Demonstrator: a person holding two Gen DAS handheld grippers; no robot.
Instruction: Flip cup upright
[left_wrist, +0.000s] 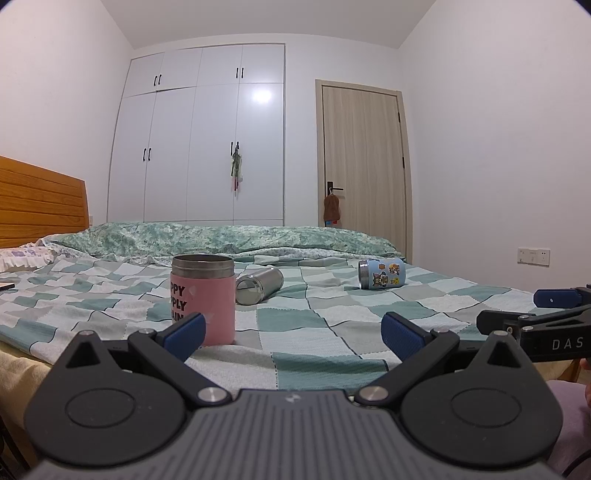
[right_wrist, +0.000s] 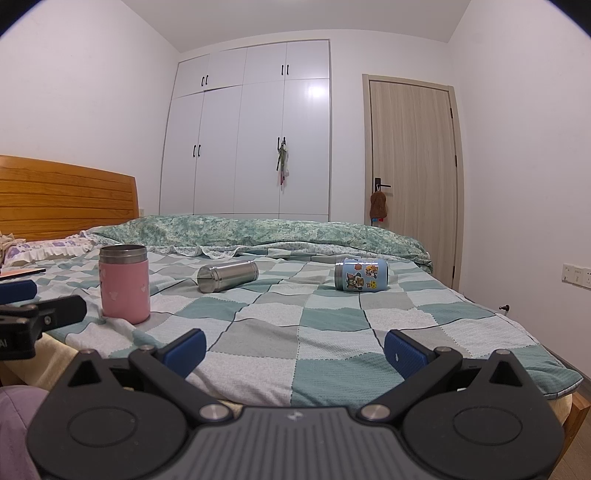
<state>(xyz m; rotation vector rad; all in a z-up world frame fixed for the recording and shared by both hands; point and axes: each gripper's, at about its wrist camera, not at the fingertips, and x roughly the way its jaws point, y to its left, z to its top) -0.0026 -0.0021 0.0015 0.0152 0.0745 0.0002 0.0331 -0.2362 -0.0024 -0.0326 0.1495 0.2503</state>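
A pink cup (left_wrist: 203, 299) (right_wrist: 125, 282) with a steel rim stands upright on the checked bedspread (left_wrist: 295, 317) (right_wrist: 317, 325). A plain steel cup (left_wrist: 259, 285) (right_wrist: 227, 276) lies on its side behind it. A blue cup with cartoon stickers (left_wrist: 382, 273) (right_wrist: 362, 274) lies on its side farther right. My left gripper (left_wrist: 293, 334) is open and empty near the bed's front edge, its left pad just in front of the pink cup. My right gripper (right_wrist: 295, 350) is open and empty, well short of the lying cups.
A rolled green quilt (left_wrist: 229, 238) (right_wrist: 258, 230) lies across the bed behind the cups. A wooden headboard (right_wrist: 66, 195) and pillows are at the left. A white wardrobe (right_wrist: 251, 125) and a wooden door (right_wrist: 413, 177) stand behind. Each gripper shows at the edge of the other's view.
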